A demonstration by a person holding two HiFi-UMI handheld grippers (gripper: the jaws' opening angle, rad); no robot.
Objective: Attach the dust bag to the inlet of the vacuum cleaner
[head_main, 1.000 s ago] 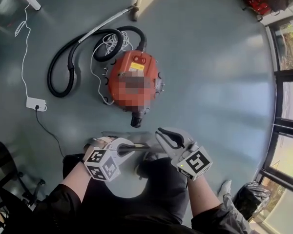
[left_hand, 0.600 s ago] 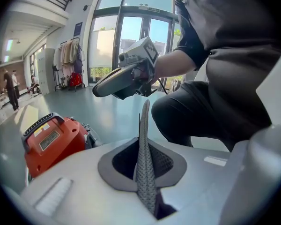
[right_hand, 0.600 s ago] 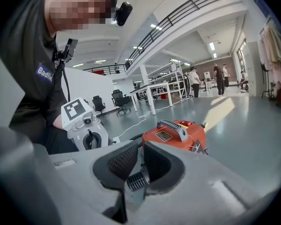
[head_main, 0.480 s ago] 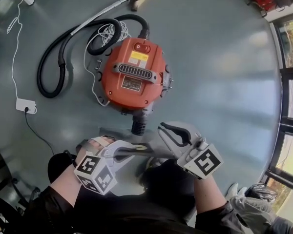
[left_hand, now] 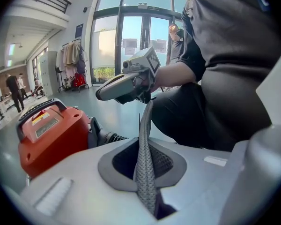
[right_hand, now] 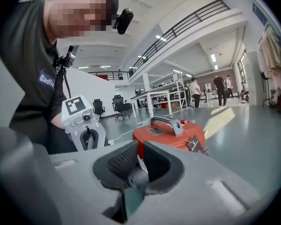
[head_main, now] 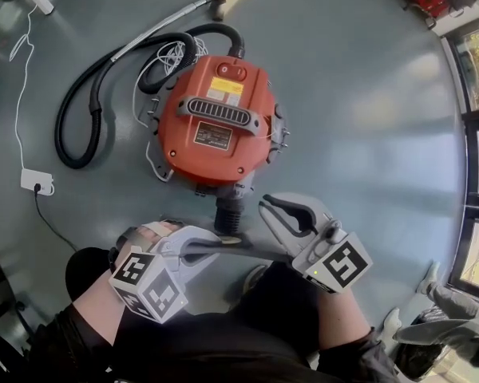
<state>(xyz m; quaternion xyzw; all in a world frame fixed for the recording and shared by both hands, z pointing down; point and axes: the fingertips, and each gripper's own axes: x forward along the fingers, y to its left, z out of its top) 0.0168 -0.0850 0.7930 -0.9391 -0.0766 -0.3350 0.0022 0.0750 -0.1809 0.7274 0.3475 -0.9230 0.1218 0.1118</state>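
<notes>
Fingers [left_hand: 75,186] of left gripper [left_hand: 143,146], right gripper [right_hand: 139,149] clamp flat grey mesh dust bag [left_hand: 144,172]

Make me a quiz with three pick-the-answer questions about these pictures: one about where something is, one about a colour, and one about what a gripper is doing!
1. Where does the black hose lie?
A. On a shelf
B. On the floor beside the vacuum cleaner
C. In a box

2. What colour is the vacuum cleaner's body?
A. Blue
B. Green
C. Orange-red

3. What is the left gripper doing?
A. Gripping the dust bag
B. Standing open and empty
C. Gripping the hose

Answers:
1 B, the hose curls on the grey floor next to the machine.
2 C, the body looks orange-red in all three views.
3 A, its jaws are shut on the bag's grey mesh fabric.
</notes>
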